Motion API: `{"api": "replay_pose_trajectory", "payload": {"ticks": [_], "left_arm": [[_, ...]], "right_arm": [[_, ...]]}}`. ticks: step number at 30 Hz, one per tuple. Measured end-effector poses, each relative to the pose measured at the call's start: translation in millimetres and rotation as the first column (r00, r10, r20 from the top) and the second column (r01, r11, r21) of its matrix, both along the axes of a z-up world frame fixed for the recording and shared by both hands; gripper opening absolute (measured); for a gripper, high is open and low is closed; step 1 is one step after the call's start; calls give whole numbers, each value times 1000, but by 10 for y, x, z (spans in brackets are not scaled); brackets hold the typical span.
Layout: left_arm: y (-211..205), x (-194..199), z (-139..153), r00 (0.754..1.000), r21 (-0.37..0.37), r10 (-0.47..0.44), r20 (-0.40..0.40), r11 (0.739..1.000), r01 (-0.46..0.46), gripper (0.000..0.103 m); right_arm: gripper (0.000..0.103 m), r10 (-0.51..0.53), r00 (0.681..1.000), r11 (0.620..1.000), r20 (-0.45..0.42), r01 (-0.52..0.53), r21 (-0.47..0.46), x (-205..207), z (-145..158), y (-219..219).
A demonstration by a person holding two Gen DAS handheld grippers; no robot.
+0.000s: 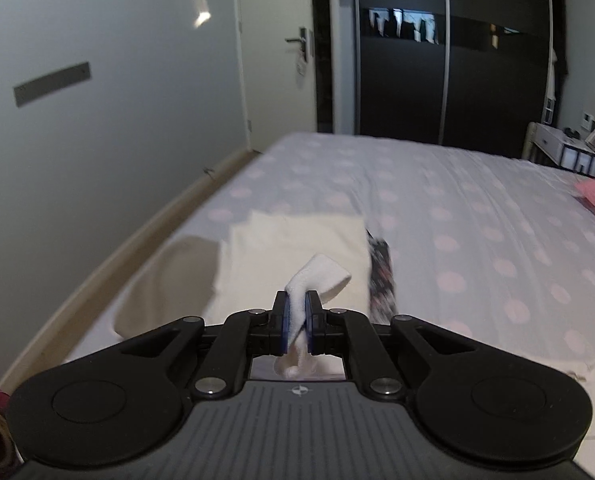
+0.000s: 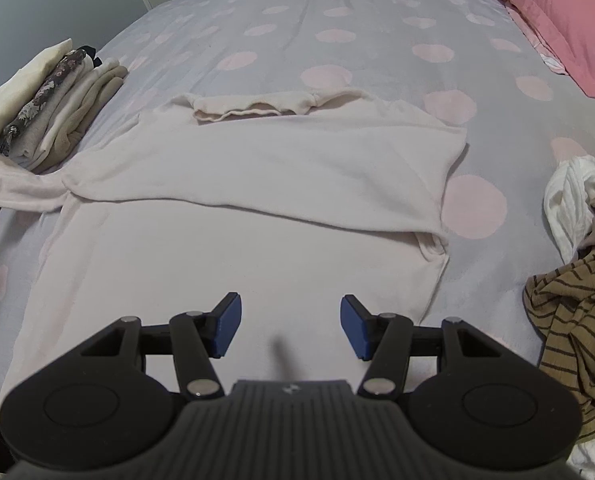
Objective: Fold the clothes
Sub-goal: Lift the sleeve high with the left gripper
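Observation:
A pale pink sweater (image 2: 257, 168) lies flat on the dotted bedsheet (image 2: 337, 40), its collar at the far side and its right sleeve folded across the chest. Its left sleeve (image 2: 13, 188) stretches off toward the left edge of the right wrist view. My left gripper (image 1: 297, 300) is shut on a pale cuff (image 1: 321, 276), held up above the bed, with cloth hanging down between the pads. My right gripper (image 2: 290, 320) hovers open over the sweater's lower hem, nothing between its fingers.
A stack of folded clothes (image 2: 53, 100) sits at the left of the bed, also below the left gripper (image 1: 297, 240). A pink pillow (image 2: 557, 12) lies far right. Unfolded garments, one striped (image 2: 577, 320) and one white (image 2: 573, 200), are heaped at the right. A wall (image 1: 97, 120) and dark wardrobe (image 1: 457, 80) stand beyond the bed.

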State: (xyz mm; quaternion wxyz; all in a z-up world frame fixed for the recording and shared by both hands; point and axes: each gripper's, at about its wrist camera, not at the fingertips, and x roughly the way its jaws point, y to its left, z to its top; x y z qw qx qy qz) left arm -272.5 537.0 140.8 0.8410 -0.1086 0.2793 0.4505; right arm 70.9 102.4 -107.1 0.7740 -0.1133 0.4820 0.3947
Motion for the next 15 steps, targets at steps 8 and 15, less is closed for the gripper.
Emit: {"api": "replay_pose_trajectory", "payload": {"ticks": [8, 15], "left_arm": [[-48, 142, 492, 994, 45, -31, 102, 999, 26, 6], [-447, 790, 652, 964, 38, -205, 170, 979, 201, 6]], "right_arm": [[59, -26, 999, 999, -28, 27, 28, 76, 39, -13], [59, -39, 999, 998, -24, 41, 52, 141, 131, -56]]}}
